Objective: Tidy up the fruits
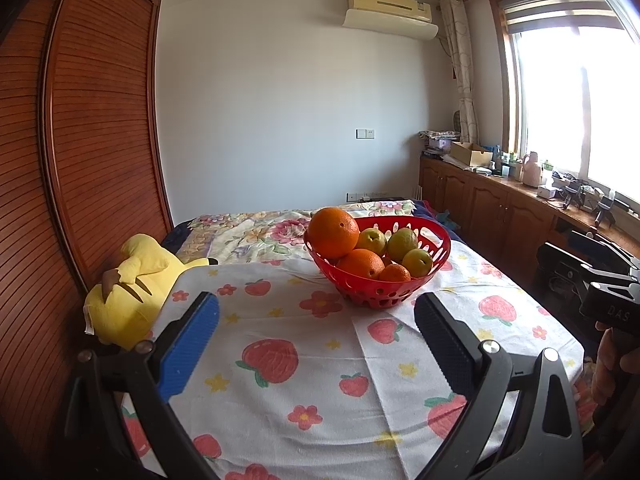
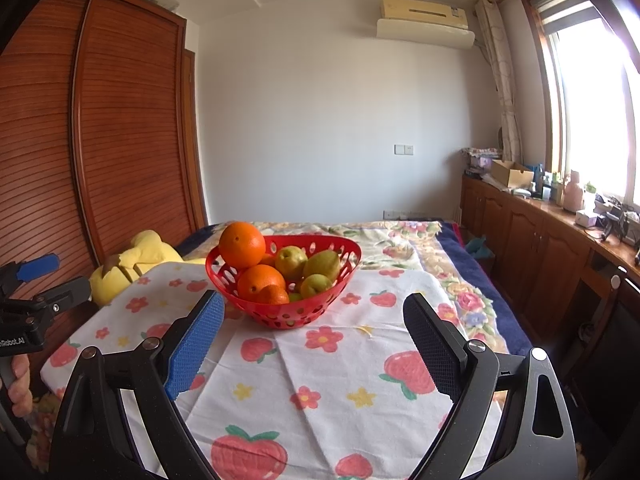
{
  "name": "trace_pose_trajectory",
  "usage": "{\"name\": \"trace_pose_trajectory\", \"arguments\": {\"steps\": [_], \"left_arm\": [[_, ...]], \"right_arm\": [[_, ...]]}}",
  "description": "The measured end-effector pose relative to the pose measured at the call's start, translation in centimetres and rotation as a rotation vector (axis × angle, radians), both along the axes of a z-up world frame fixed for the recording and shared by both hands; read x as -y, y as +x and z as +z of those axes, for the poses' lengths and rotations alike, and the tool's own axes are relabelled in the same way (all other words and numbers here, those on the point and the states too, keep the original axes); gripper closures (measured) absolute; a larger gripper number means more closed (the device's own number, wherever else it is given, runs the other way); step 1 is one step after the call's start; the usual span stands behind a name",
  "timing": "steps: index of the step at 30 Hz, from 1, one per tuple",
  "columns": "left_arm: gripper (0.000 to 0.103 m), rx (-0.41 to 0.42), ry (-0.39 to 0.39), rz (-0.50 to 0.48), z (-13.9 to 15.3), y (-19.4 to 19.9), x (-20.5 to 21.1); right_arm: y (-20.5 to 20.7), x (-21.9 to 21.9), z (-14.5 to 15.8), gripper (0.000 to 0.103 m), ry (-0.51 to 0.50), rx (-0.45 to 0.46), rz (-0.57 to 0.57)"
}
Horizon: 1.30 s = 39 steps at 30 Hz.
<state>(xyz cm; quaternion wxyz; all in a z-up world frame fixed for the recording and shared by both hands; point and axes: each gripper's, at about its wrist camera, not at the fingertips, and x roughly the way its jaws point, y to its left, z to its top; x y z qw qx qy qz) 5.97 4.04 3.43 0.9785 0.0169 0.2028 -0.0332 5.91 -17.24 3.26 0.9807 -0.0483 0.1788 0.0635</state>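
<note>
- 3 oranges and about 4 yellow-green pears sit heaped in the red slotted basket (image 1: 404, 298), which rests on the strawberry-print cloth (image 1: 304, 364) spread over the bed.
- 1 large orange (image 1: 334, 232) rides on top at the basket's left rim, perched higher than the rest; it looks the most likely to roll off if the basket is nudged.
- No fruit lies loose on the cloth in either view, so the gathering seems finished, or else sorting out of the basket has not yet begun; the pictures cannot settle which.
- Left gripper (image 1: 316, 344): jaws wide apart, holding nothing, near the basket but short of it.
- Right gripper (image 2: 314, 344): jaws likewise wide apart and empty, facing the basket.
- A yellow plush toy (image 1: 132, 284) lies beside the cloth, by the wardrobe.
</note>
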Motion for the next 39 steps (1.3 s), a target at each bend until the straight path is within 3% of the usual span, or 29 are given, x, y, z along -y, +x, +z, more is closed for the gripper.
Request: {"name": "trace_pose_trajectory", "arguments": {"steps": [39], "left_arm": [[0.004,0.011,0.003,-0.003,0.48,-0.76,0.15]], "right_arm": [[-0.04,0.05,0.04,0.010,-0.003,0.002,-0.001]]}}
